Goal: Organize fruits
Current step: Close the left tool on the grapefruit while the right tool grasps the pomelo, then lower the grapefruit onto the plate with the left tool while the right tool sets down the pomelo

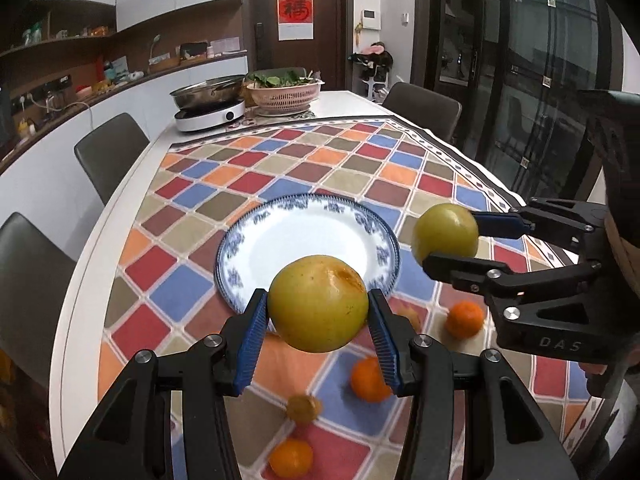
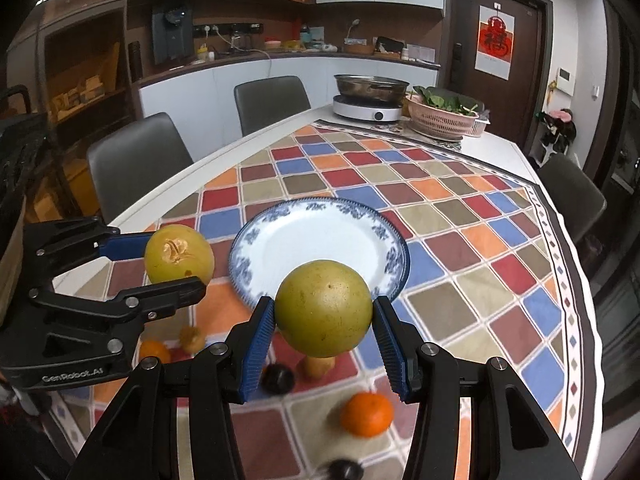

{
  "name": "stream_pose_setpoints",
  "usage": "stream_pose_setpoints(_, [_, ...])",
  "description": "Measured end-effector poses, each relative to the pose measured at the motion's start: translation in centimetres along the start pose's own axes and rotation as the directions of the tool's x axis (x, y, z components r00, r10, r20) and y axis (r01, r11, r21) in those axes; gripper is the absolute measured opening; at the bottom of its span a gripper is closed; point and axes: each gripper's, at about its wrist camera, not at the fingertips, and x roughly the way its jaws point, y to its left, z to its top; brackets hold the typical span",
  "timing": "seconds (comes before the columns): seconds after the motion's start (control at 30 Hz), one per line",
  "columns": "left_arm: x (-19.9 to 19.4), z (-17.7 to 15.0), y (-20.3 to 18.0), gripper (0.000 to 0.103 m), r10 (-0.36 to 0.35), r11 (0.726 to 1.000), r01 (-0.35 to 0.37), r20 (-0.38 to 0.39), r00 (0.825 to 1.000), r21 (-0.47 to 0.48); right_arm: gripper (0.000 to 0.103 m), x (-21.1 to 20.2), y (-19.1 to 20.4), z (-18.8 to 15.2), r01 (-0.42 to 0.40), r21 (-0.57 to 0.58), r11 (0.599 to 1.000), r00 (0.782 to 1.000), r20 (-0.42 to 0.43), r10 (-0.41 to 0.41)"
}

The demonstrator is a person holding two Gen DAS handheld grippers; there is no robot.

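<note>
Fruits point(image 1: 318, 304) point(image 2: 324, 308) pinched in both jaws above checkered tablecloth point(image 1: 248, 184), kitchen counter point(image 2: 280, 60) behind.

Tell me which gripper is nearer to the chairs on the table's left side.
Left. The left gripper is left of the plate, on the side of the chairs; the right gripper is farther right, before the plate's near rim.

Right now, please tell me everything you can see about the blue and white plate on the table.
The plate is round and looks like glazed ceramic: a plain white centre and a rim with blue floral pattern. It lies flat on the checkered tablecloth, and no fruit shows on the visible part of it. The left gripper holds a yellow-green fruit in front of its near edge, hiding that part. Nothing is seen touching it except the cloth.
</note>
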Motion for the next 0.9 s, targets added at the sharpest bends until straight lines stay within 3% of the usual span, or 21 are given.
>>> stream_pose_setpoints(0.43, [6.5, 4.2, 3.0, 0.049, -0.005, 1.0, 0.006, -0.038, 0.999, 0.029, 0.051, 7.0, -2.6, 4.3, 0.004, -0.004, 1.0, 0.997, -0.079, -0.004])
stream_pose_setpoints(0.9, [15.2, 6.1, 7.0, 0.049, -0.053, 0.998, 0.046, -0.181, 0.982, -0.047, 0.051, 15.8, -5.6, 6.6, -0.046, 0.094, 0.994, 0.973, -0.22, 0.066])
